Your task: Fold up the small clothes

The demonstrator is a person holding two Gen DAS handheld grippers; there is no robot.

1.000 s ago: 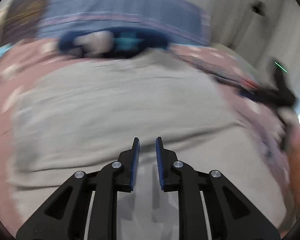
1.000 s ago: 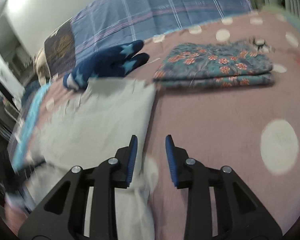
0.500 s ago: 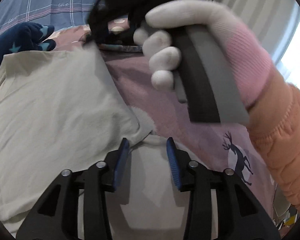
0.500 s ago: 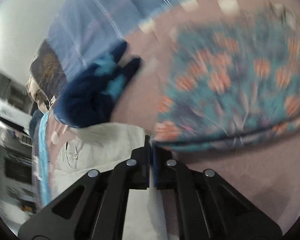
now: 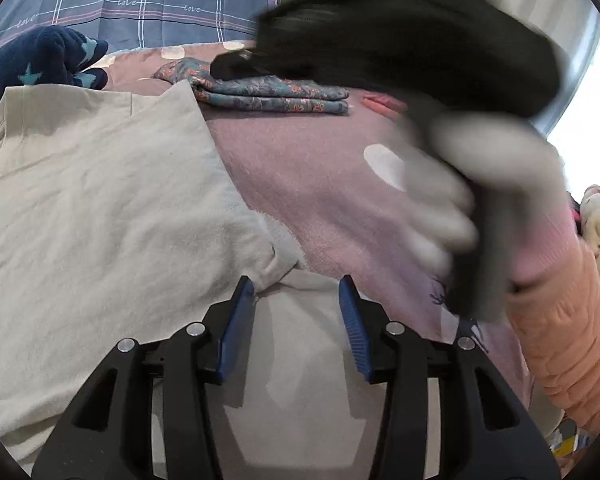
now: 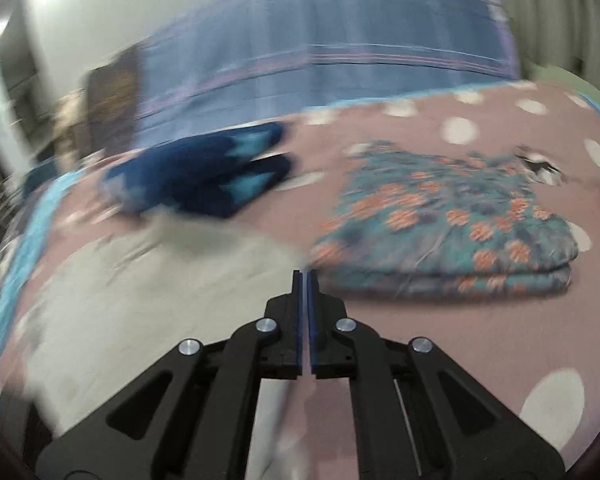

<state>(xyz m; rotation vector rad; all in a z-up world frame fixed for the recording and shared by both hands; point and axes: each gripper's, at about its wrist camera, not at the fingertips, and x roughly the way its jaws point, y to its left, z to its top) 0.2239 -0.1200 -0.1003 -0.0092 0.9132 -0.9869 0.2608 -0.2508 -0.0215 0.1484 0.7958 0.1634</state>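
Cream garment (image 5: 100, 200) under left tongs (image 5: 296, 300), jaws opening, angled down; right tongs (image 6: 305, 276) closed, empty.

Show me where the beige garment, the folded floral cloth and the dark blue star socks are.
beige garment (image 5: 100, 208), left wrist view, on its broad flat middle.
folded floral cloth (image 6: 460, 232), right wrist view, on its top layer.
dark blue star socks (image 6: 208, 176), right wrist view, on the blurred upper sock.

Bedroom, spotted bedspread (image 5: 308, 168), plaid pillow (image 5: 148, 4)
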